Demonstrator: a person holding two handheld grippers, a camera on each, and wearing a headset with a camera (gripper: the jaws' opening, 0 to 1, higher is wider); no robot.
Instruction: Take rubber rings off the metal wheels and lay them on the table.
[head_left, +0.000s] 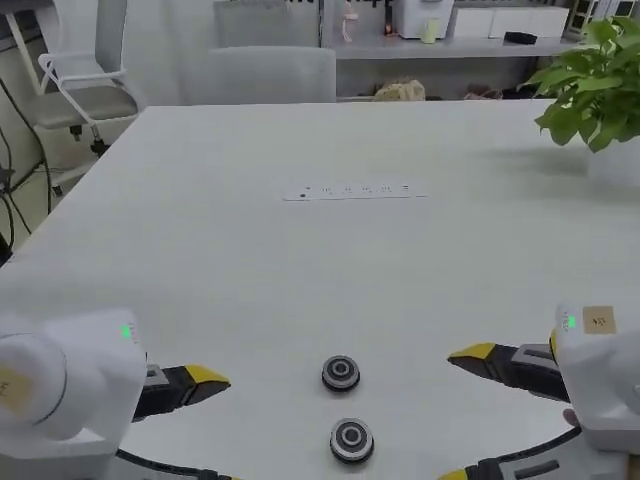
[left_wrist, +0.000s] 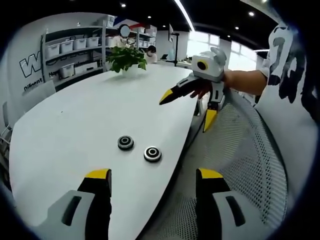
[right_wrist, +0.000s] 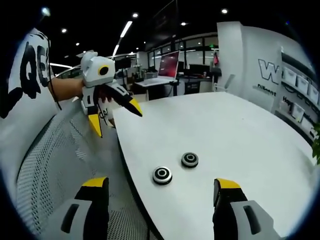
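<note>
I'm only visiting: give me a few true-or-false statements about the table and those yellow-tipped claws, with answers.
1. Two wheels lie on the table: a nearer wheel and a farther wheel. True.
2. The left gripper is clamped on a wheel. False: it is open, holding nothing.
3. The right gripper is open. True.
4. Loose rubber rings lie beside the wheels. False: both black rings sit on their wheels.

I found bare table (head_left: 300, 290) around the farther wheel (head_left: 341, 372) and nearer wheel (head_left: 351, 440), with a narrow gap between them. The left gripper (head_left: 200, 428) and right gripper (head_left: 458, 415) each had an unblocked line inward. The plant (head_left: 590, 80) and white strip (head_left: 355, 190) stood well back.
</note>
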